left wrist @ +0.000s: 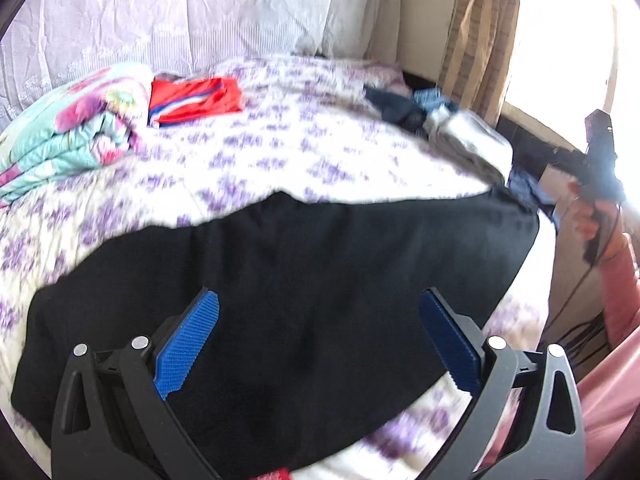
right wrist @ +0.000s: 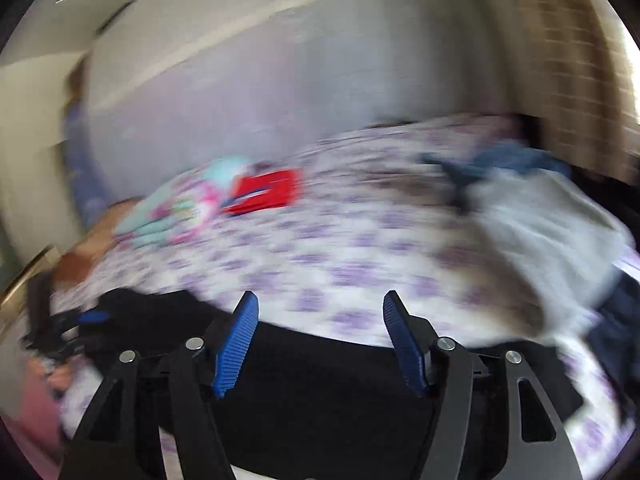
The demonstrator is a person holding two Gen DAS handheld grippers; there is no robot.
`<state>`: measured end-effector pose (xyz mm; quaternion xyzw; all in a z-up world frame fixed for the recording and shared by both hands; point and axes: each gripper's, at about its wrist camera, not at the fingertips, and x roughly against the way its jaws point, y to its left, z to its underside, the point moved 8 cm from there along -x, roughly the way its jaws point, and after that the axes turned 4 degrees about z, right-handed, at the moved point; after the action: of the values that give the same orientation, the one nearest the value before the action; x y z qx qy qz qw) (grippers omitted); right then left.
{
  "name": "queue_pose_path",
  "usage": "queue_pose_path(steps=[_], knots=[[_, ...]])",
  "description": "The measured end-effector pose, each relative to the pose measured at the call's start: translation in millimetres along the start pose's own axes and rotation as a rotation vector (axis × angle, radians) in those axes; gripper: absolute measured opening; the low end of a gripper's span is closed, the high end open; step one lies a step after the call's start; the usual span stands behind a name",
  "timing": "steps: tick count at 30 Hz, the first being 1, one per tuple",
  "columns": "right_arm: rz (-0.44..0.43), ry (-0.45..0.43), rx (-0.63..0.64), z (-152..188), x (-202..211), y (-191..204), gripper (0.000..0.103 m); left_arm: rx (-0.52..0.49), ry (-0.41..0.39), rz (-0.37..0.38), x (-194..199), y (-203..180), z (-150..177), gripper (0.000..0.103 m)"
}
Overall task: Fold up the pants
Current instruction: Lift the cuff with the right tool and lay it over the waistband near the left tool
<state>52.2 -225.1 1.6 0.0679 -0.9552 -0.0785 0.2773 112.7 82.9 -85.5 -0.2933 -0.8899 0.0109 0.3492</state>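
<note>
Your left gripper (left wrist: 318, 340) and right gripper (right wrist: 320, 340) both stand released, nothing between the pads. The black pants (left wrist: 280, 280) lie flat on the floral bedsheet (left wrist: 280, 140) just under and ahead of both. This looks like a pause between folds; next, pick an edge to grasp.

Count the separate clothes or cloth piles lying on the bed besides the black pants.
3: a floral bundle far left, a red garment beside it, and a blue-and-grey heap at the far right edge. More may sit hidden in that heap.
</note>
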Motion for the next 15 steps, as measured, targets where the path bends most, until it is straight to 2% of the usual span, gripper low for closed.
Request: queue_pose_path(steps=[2, 3, 5, 6, 7, 9, 11, 15], knots=[[-0.156, 0.059, 0.05, -10.4, -38.8, 50.4, 0.07, 0.035, 0.024, 0.006, -15.3, 5.1, -0.9, 0.098], [-0.24, 0.11, 0.07, -12.4, -65.4, 77.6, 0.07, 0.068, 0.067, 0.01, -29.3, 13.4, 7.4, 0.098], [-0.339, 0.187, 0.102, -10.8, -102.6, 113.0, 0.07, 0.156, 0.164, 0.013, -49.6, 27.4, 25.8, 0.098], [-0.371, 0.225, 0.124, -8.4, -122.2, 127.7, 0.07, 0.186, 0.18, 0.028, -53.2, 31.4, 29.0, 0.098], [-0.403, 0.272, 0.163, -3.4, -144.7, 144.9, 0.07, 0.182, 0.151, 0.047, -46.8, 30.0, 24.3, 0.098], [-0.441, 0.332, 0.232, 5.6, -175.6, 167.9, 0.07, 0.188, 0.132, 0.072, -42.2, 30.2, 22.9, 0.098], [-0.45, 0.395, 0.291, 15.6, -210.3, 182.0, 0.07, 0.21, 0.147, 0.082, -45.2, 34.4, 25.4, 0.098], [-0.412, 0.522, 0.384, 38.0, -254.0, 190.3, 0.07, 0.198, 0.147, 0.081, -45.9, 31.7, 25.6, 0.098]])
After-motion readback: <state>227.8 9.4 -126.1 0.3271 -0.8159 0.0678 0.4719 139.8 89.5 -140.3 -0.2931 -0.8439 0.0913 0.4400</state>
